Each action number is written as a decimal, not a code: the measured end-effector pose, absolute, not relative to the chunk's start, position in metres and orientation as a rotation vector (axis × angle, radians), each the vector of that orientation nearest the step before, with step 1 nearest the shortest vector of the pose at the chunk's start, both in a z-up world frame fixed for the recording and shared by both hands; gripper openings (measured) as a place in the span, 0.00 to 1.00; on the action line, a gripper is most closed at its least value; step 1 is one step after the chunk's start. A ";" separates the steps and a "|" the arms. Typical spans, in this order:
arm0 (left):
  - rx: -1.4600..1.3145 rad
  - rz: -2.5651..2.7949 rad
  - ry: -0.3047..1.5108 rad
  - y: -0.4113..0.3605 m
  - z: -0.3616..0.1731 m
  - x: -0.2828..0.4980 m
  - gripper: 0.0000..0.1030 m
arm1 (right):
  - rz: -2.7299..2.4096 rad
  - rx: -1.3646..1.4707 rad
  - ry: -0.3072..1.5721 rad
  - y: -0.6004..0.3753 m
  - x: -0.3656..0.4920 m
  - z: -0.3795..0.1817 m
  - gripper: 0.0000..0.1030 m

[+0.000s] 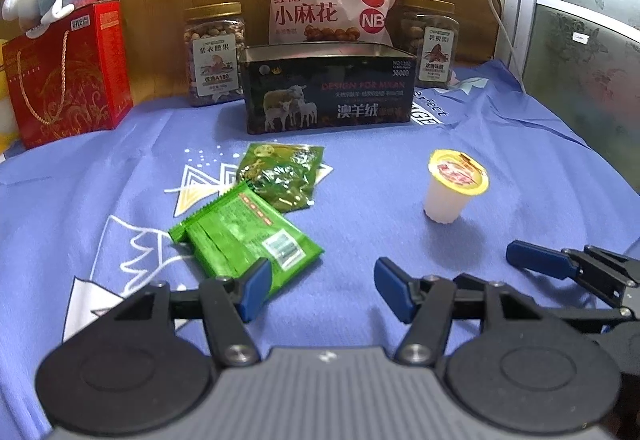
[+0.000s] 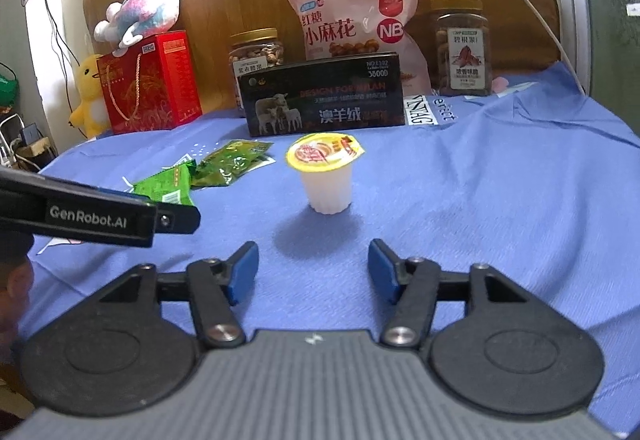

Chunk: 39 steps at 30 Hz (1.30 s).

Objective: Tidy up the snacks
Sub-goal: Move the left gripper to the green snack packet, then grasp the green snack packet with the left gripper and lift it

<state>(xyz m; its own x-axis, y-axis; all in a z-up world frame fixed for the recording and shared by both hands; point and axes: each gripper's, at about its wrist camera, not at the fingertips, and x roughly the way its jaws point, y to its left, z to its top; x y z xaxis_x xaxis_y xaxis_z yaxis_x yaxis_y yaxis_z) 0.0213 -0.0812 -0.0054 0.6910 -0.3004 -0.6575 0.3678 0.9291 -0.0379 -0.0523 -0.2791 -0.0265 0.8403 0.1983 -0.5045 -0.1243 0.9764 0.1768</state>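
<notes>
In the left wrist view, the left gripper (image 1: 316, 286) is seen with jaws apart and nothing between them. The bright green packet (image 1: 248, 244) lies flat on the blue cloth (image 1: 360, 199), its near corner just beside the left fingertip, its long axis slanting toward the open black tin (image 1: 326, 89) at the cloth's far edge. A darker green packet (image 1: 282, 171) lies just beyond it.

In the right wrist view, the right gripper (image 2: 312, 268) is seen empty, jaws wide. The jelly cup (image 2: 326, 173) stands upright straight ahead of the gap, near mid-cloth, clearly apart from the pads. The cup is judged nearer the right hand, the packets nearer the left.
</notes>
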 end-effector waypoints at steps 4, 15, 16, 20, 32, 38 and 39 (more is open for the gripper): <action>0.040 -0.427 0.707 -0.072 -0.006 0.013 0.56 | 0.197 0.204 0.550 -0.283 -0.056 -0.027 0.80; -0.028 -0.460 0.597 -0.020 -0.008 -0.010 0.76 | 0.249 0.212 0.518 -0.276 -0.063 -0.030 1.00; -0.030 -0.450 0.607 -0.016 -0.010 -0.010 0.76 | 0.250 0.209 0.518 -0.276 -0.063 -0.030 1.00; -0.075 -0.398 0.684 0.000 -0.022 0.004 0.72 | 0.258 0.185 0.521 -0.275 -0.063 -0.031 1.00; -0.206 -0.377 0.647 0.046 0.000 0.035 0.66 | 0.475 -0.021 0.573 -0.214 -0.041 -0.019 1.00; -0.252 -0.379 0.621 0.058 0.011 0.048 0.66 | 0.509 -0.115 0.620 -0.170 0.011 -0.012 1.00; -0.257 -0.379 0.623 0.059 0.011 0.048 0.66 | 0.517 -0.106 0.653 -0.166 0.023 -0.014 0.99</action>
<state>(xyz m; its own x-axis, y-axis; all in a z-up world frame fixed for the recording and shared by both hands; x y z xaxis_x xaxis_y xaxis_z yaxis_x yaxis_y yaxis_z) 0.0477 0.0592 0.0113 0.7470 -0.4186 -0.5166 0.2664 0.9003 -0.3443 0.0234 -0.1659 -0.0138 0.6733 0.4255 -0.6047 -0.4910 0.8687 0.0647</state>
